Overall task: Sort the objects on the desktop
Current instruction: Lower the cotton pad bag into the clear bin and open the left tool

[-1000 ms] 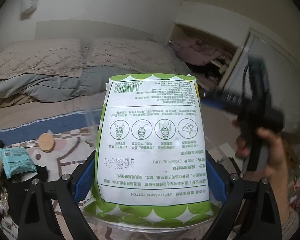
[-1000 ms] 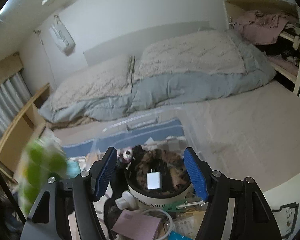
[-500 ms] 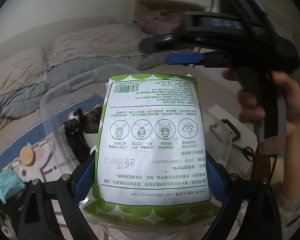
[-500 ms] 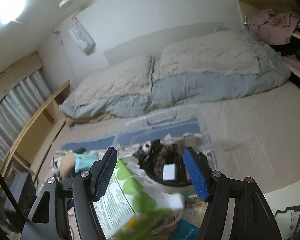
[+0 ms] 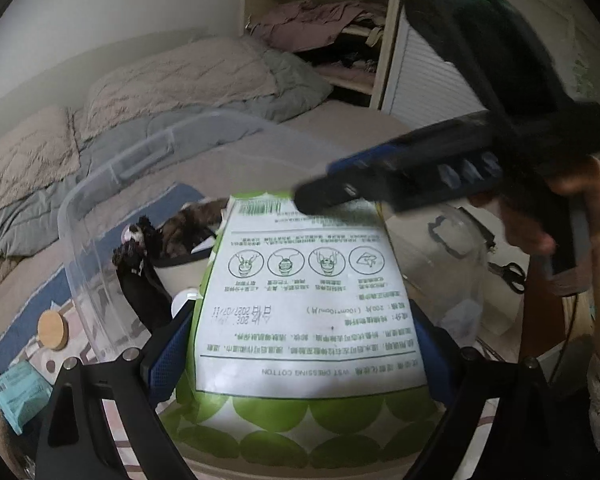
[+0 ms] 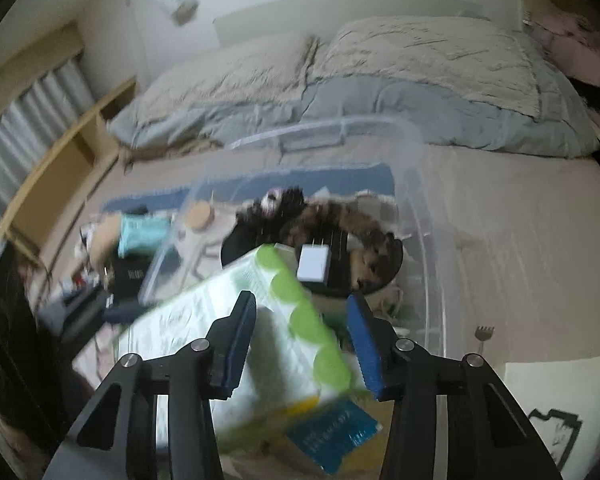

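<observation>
The left gripper (image 5: 300, 344) clamped the green-and-white cotton pack (image 5: 312, 312), its jaws easing wider, over the clear storage bin (image 5: 100, 184). The right gripper (image 6: 300, 344) was closing around the pack's far end, pads not yet pressing. Below lay a patterned rug (image 5: 28, 292) with a wooden lid (image 5: 53, 329); beyond, a bed (image 6: 380, 80) and an open closet (image 5: 324, 40).
</observation>
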Demonstrator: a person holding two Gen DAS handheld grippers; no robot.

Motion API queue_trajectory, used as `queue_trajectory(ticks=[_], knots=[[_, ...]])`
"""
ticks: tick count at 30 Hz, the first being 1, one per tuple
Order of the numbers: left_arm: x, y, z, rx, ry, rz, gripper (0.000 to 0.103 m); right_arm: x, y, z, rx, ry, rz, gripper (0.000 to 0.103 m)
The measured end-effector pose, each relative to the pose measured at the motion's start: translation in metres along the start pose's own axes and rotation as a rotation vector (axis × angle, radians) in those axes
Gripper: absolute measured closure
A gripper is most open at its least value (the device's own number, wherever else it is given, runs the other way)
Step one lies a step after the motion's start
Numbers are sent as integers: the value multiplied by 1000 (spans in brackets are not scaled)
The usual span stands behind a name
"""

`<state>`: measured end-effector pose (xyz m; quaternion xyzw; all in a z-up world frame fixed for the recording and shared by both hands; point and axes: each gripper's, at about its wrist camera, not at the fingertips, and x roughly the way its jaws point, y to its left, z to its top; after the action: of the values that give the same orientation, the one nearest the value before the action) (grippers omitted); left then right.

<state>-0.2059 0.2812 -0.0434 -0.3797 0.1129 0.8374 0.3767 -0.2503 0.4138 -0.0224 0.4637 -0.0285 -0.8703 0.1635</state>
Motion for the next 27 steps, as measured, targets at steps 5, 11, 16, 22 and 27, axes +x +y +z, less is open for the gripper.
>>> queue_trajectory(ticks=[5, 11, 16, 22, 27], knots=[[-3, 1, -1, 6, 12, -7, 5, 11, -2, -7, -44, 54, -21, 55], [-11, -2, -6, 55, 21, -35, 5, 5, -18, 8, 94, -21, -6, 55], [-12, -2, -9, 91, 26, -50, 6, 20, -1, 18, 78, -11, -13, 55], [-15, -3, -10, 105, 26, -48, 6, 55, 28, 23, -11, 72, -62, 55], [-36, 3, -8, 120, 5, -33, 5, 72, 29, 17, -63, 142, -126, 55]])
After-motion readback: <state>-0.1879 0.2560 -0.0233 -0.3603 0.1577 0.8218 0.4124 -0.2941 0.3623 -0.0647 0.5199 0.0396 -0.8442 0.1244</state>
